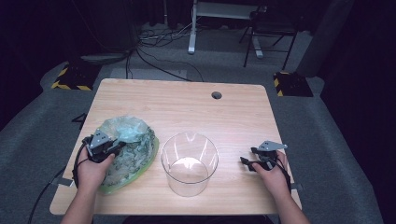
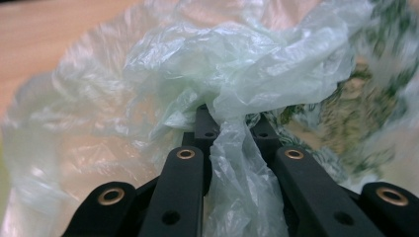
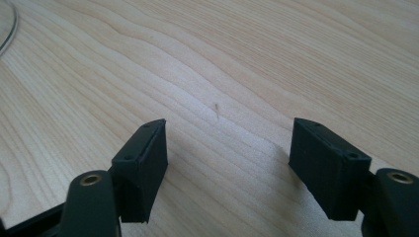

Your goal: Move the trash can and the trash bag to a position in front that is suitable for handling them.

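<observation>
Black jaws of the left gripper (image 2: 232, 133) pinch a fold of the green plastic bag (image 2: 237, 79), which bunches up between and beyond the fingers (image 2: 180, 187). On the table's (image 1: 187, 102) left the bag lies beside a clear container (image 1: 189, 161). Right gripper (image 3: 227, 163) stands wide, empty, over bare wood.

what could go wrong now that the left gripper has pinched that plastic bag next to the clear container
The left gripper is shut on only a thin fold of the green plastic bag, so the film could slip out or tear if lifted. The loose bag lies close to the clear container; dragging it sideways might nudge or tip that. The right gripper rests open over the table, apart from both, so nothing steadies the container.
</observation>
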Available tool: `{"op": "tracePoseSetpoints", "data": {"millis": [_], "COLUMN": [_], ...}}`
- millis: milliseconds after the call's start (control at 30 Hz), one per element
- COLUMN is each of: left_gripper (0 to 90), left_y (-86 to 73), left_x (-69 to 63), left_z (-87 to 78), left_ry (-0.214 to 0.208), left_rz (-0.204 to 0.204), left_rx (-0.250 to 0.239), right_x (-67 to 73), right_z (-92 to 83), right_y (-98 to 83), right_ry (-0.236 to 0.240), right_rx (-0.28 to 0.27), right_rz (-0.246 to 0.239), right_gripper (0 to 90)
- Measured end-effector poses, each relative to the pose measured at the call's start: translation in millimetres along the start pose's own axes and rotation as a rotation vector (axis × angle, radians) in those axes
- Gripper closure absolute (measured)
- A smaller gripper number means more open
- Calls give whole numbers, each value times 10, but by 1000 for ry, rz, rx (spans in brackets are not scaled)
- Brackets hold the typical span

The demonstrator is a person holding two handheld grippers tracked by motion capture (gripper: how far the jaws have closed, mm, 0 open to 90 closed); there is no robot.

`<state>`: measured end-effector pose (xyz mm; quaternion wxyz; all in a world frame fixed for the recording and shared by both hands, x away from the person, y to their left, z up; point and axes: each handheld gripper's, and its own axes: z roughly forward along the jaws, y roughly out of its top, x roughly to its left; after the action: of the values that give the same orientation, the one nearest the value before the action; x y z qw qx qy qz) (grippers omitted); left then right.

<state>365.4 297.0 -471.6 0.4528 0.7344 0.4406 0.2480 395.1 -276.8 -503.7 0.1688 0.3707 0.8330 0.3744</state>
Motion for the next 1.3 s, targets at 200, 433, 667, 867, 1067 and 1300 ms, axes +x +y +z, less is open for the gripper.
{"op": "tracePoseSetpoints", "data": {"millis": [200,433,667,867,1067,1300], "left_gripper": [801,801,800,800,801,800], "left_y": [185,357,486,668,812,937], "left_x": [-49,-92,-97,-130,-195,-251], "left_z": [-166,-306,-413,-560,-689,-824], "left_ry": [-34,-63,-54,-58,-38,-34], "left_rz": [27,44,68,69,91,102], "left_rx": [-81,-132,-135,-141,-129,-150], "right_x": [0,2,1,2,2,5], "right_z": [0,0,0,0,0,-1], "right_y": [0,0,0,0,0,0], "right_ry": [0,-1,-1,-2,-2,-1], "right_rx": [0,-1,0,0,0,0], "right_rz": [0,-1,-1,-1,-2,-2], "right_gripper": [309,309,308,308,308,307]}}
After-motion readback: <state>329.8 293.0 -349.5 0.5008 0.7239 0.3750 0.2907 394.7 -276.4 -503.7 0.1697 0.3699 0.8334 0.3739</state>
